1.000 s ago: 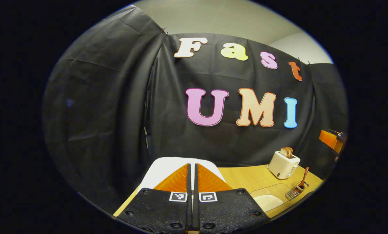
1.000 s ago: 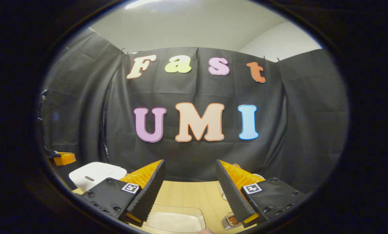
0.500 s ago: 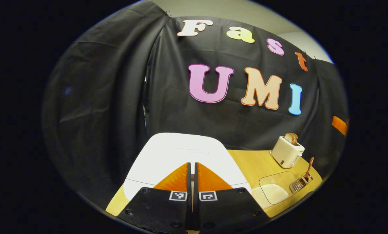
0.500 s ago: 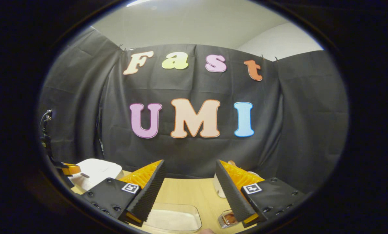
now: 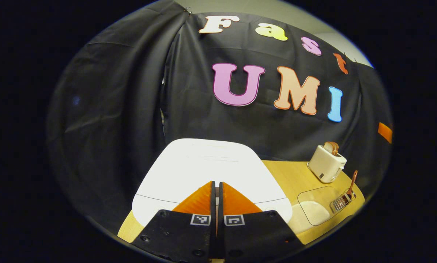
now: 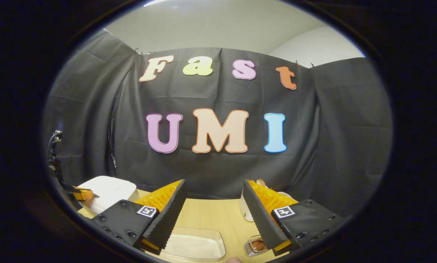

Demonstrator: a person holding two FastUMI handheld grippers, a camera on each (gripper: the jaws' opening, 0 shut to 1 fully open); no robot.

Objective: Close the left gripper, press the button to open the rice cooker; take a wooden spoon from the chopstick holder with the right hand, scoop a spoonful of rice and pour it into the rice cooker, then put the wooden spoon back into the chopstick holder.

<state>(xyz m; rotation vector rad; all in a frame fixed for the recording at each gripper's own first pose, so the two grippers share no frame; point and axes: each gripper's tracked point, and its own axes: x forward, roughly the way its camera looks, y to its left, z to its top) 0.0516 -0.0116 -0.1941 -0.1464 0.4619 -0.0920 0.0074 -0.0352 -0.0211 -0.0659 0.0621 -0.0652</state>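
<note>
I hold the left gripper [image 5: 217, 190] closed over the white rice cooker [image 5: 207, 171] lid, my right gripper [image 6: 214, 204] spread wide above the tabletop [image 6: 211, 217].

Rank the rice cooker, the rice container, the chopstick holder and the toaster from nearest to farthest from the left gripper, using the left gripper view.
1. Rice cooker, right under the left gripper.
2. Rice container, to the right.
3. Chopstick holder, beyond the container's right end.
4. Toaster, far right by the booth's wall.
</note>
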